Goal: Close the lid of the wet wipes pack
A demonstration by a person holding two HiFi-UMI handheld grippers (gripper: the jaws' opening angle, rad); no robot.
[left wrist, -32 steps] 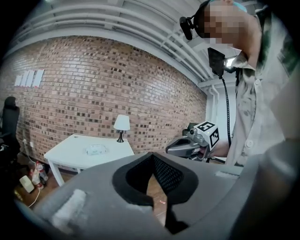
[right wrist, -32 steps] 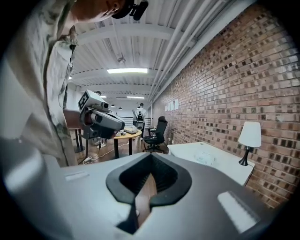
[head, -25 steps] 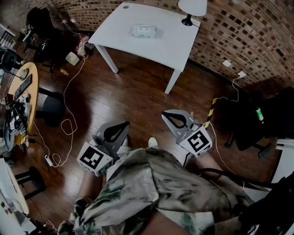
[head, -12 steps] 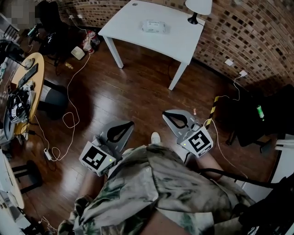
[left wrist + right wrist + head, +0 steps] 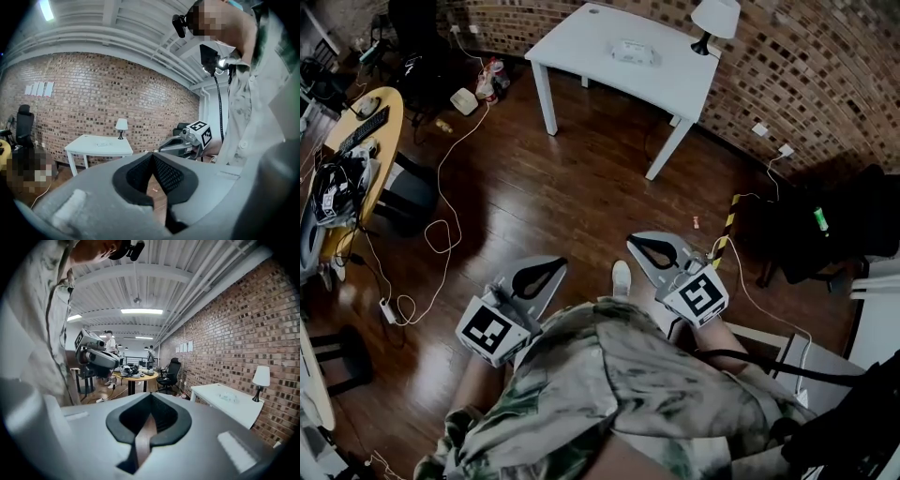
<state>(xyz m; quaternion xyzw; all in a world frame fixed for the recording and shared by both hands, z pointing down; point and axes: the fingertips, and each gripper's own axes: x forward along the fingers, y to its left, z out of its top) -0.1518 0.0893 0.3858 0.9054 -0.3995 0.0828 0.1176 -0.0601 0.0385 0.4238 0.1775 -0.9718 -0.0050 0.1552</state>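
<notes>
Dark wooden floorboards (image 5: 572, 187) spread below a curved red-brick wall (image 5: 825, 75). Two grippers are in view. The grey left gripper (image 5: 152, 155), with black pads, hangs low in front of the person's patterned shirt (image 5: 619, 375). Its jaws meet at the tips with nothing between them. The matching right gripper (image 5: 150, 395) sits level with it and near it, its jaws likewise closed tip to tip and empty. Both point across the floor, well apart from the single white rectangular table (image 5: 581, 42) by the wall. One pale, flat, rectangular wet wipes pack (image 5: 636, 52) lies alone near the middle of that tabletop. It is too small to tell whether its lid is raised or flat. One white-shaded lamp (image 5: 714, 19) on a black base stands at the table's corner by the wall, near the pack but apart from it. At the left, one round yellow desk (image 5: 384, 101) carries a black keyboard (image 5: 364, 131) and clutter, and white cables (image 5: 441, 234) trail over the boards.
</notes>
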